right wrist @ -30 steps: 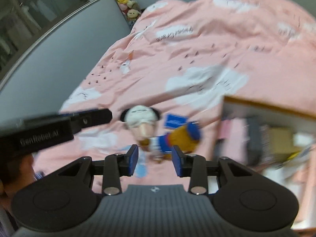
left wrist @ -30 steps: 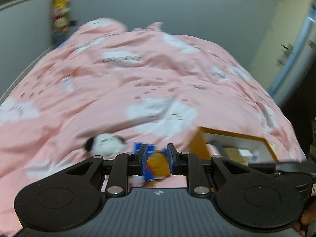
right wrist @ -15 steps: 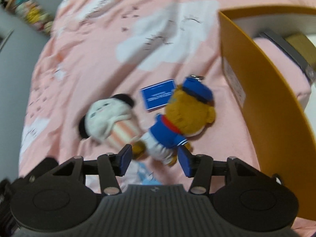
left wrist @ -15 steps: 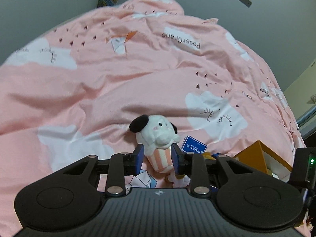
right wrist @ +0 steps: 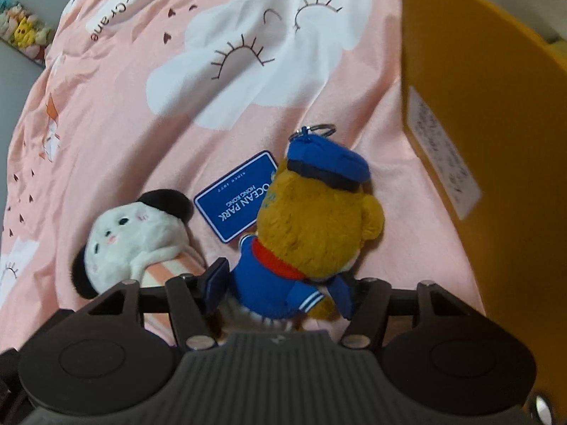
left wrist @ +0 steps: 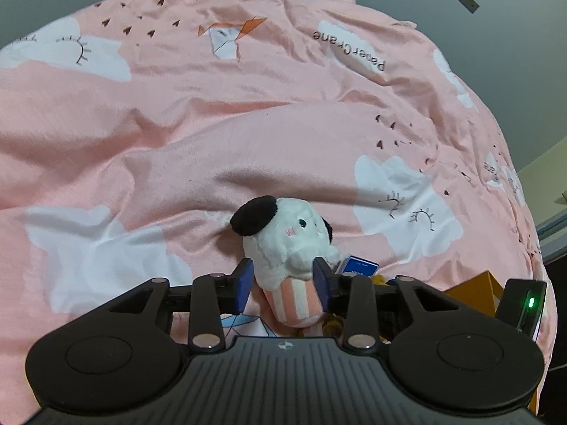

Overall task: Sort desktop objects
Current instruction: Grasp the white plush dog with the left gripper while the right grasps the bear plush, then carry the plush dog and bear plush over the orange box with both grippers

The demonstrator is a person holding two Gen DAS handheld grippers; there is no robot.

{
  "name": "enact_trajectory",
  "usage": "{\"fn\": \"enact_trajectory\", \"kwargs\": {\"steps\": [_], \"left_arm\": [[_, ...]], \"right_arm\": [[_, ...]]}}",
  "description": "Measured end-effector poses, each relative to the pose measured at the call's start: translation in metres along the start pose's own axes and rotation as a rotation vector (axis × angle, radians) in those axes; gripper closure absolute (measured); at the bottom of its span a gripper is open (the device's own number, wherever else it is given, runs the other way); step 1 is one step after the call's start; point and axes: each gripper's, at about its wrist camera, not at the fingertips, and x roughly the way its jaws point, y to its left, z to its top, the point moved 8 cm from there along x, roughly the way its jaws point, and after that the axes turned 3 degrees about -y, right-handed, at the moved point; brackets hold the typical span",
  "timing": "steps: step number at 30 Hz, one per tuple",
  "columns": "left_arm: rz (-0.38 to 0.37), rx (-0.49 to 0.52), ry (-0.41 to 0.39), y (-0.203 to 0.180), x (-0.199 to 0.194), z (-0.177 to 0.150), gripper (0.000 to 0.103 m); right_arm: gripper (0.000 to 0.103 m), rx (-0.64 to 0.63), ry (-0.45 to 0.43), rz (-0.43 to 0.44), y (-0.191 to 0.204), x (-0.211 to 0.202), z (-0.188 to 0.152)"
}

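A white plush (left wrist: 283,244) with black ears and a pink-striped body lies on the pink bedcover (left wrist: 212,124). My left gripper (left wrist: 282,283) straddles its lower half, and its jaws are opening around it. Beside it lies a brown bear (right wrist: 312,226) in a blue sailor cap and suit, with a key ring and a blue Ocean Park tag (right wrist: 237,198). The bear's body sits between the fingers of my right gripper (right wrist: 281,290), whose jaws are also opening. The white plush (right wrist: 131,237) shows left of the bear in the right wrist view.
An orange box (right wrist: 478,106) stands close on the right of the bear; its corner (left wrist: 475,287) shows in the left wrist view. The cloud-print bedcover stretches away to the left and beyond. Small plush toys (right wrist: 24,35) line a far ledge.
Both grippers have come down close over the toys and their jaws have widened. The left now straddles the white plush, the right the bear.
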Motion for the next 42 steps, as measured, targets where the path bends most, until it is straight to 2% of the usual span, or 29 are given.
{"fn": "enact_trajectory", "kwargs": {"steps": [5,7,8,12,14,19,23,24,27,30,34,39,42], "left_arm": [[0.011,-0.027,0.029,0.001,0.013,-0.002,0.052],[0.01,-0.05,0.041,0.001,0.017,-0.004,0.052],[0.008,-0.062,0.046,0.001,0.019,-0.005,0.052],[-0.005,-0.106,0.064,0.0,0.027,-0.006,0.051],[0.0,-0.121,0.065,-0.001,0.031,-0.005,0.051],[0.035,-0.12,0.086,-0.006,0.048,-0.007,0.049],[0.061,-0.106,0.076,-0.009,0.061,-0.007,0.041],[0.063,-0.099,0.075,-0.009,0.064,-0.008,0.036],[0.036,-0.113,0.098,-0.008,0.079,-0.013,0.029],[0.004,-0.144,0.097,-0.006,0.09,-0.016,0.029],[0.007,-0.114,0.082,-0.009,0.082,-0.014,0.034],[0.007,-0.043,0.043,-0.021,0.055,-0.01,0.038],[-0.021,-0.016,0.015,-0.029,0.032,-0.009,0.038]], "right_arm": [[0.053,-0.128,-0.018,0.01,0.009,-0.003,0.001],[0.056,-0.185,-0.049,0.021,0.015,-0.013,0.004],[0.061,-0.223,-0.072,0.027,0.019,-0.02,0.006],[0.061,-0.353,-0.172,0.034,0.029,-0.053,0.011],[0.061,-0.39,-0.192,0.031,0.029,-0.063,0.014],[0.061,-0.414,-0.215,0.068,0.026,-0.083,0.018],[0.061,-0.429,-0.213,0.096,0.025,-0.087,0.019],[0.061,-0.437,-0.206,0.1,0.024,-0.088,0.018],[0.061,-0.452,-0.194,0.117,0.024,-0.091,0.016],[0.061,-0.459,-0.192,0.131,0.023,-0.095,0.015],[0.061,-0.463,-0.21,0.168,0.021,-0.105,0.017],[0.061,-0.487,-0.224,0.237,0.022,-0.123,0.016],[0.061,-0.5,-0.239,0.278,0.018,-0.139,0.017]]}}
